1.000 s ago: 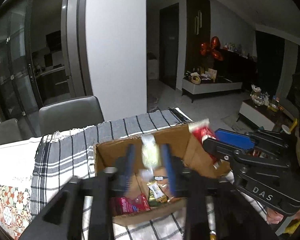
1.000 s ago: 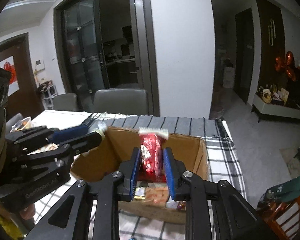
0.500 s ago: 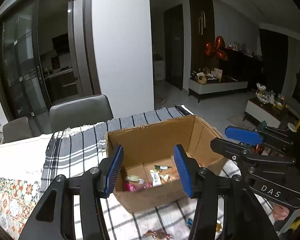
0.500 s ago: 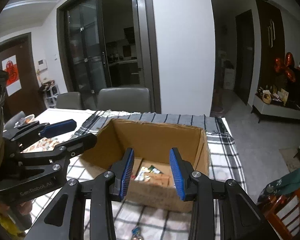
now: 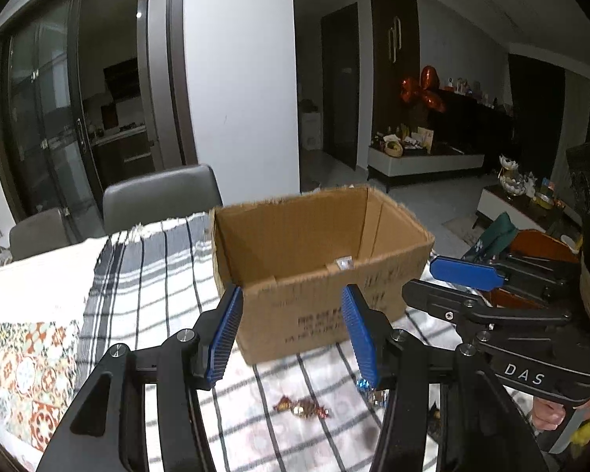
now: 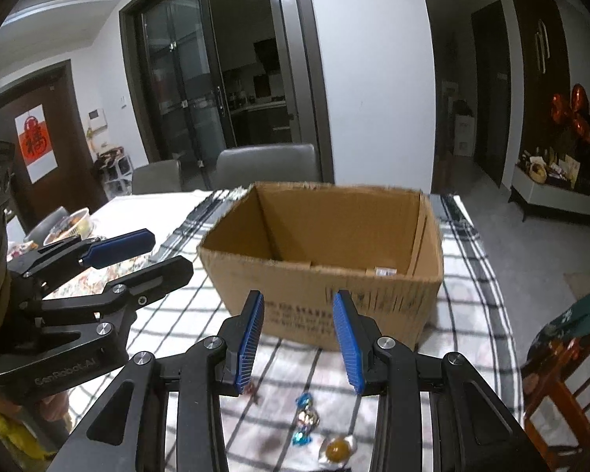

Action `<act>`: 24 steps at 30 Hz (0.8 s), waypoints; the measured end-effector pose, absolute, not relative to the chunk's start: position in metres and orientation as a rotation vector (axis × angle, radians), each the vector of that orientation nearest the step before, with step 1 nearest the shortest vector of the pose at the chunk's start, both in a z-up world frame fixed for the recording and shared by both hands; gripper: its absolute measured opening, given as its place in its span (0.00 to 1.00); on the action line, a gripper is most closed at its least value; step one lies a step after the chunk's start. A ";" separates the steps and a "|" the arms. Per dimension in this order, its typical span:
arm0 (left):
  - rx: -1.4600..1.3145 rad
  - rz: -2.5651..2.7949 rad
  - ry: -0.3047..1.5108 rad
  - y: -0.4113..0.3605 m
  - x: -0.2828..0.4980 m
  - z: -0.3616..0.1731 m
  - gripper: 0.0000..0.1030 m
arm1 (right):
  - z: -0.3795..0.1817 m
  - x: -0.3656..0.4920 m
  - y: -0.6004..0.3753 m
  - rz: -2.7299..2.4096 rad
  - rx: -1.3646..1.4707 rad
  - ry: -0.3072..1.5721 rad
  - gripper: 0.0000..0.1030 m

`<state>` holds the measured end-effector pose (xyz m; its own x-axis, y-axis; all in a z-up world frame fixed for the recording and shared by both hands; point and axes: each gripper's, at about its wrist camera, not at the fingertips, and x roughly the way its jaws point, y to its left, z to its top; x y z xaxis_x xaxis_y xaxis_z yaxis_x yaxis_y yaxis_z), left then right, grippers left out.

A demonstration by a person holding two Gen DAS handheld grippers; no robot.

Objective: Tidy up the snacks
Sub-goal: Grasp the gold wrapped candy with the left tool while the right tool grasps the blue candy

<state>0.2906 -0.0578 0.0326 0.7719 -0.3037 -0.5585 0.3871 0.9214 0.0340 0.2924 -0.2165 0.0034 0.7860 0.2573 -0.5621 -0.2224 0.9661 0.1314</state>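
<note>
Dim indoor light, slight blur (fisheye-warped edges)

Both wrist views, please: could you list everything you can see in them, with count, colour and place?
cardboard box: one, brown, open-topped, on the checked cloth ahead of both grippers
checked cloth: one, white with dark stripes, covering the table under the box
patterned mat: one, orange and teal tiles, at the table's left edge
wrapped candies: red-gold one, blue one, clear one with amber centre, on the cloth in front of the box
chairs: two, grey, behind the table
food container: one, clear, far left of the table
balloons: red, by the dark cabinet
left hand-held gripper: black with blue pads, open, empty
right hand-held gripper: black with blue pads, open, empty
</note>
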 end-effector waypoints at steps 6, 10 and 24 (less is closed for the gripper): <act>0.141 -0.379 0.638 -0.054 0.285 0.009 0.50 | -0.020 0.285 -0.214 0.260 0.072 0.670 0.37; 0.132 -0.384 0.677 -0.053 0.283 -0.008 0.50 | -0.037 0.284 -0.212 0.263 0.075 0.712 0.37; 0.115 -0.383 0.846 -0.047 0.279 -0.074 0.49 | -0.093 0.279 -0.207 0.258 0.092 0.842 0.37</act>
<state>0.2786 -0.0471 -0.0737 0.5994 -0.2844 -0.7482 0.3748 0.9256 -0.0516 0.2792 -0.2074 -0.0932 0.6373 0.2617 -0.7249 -0.1889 0.9649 0.1822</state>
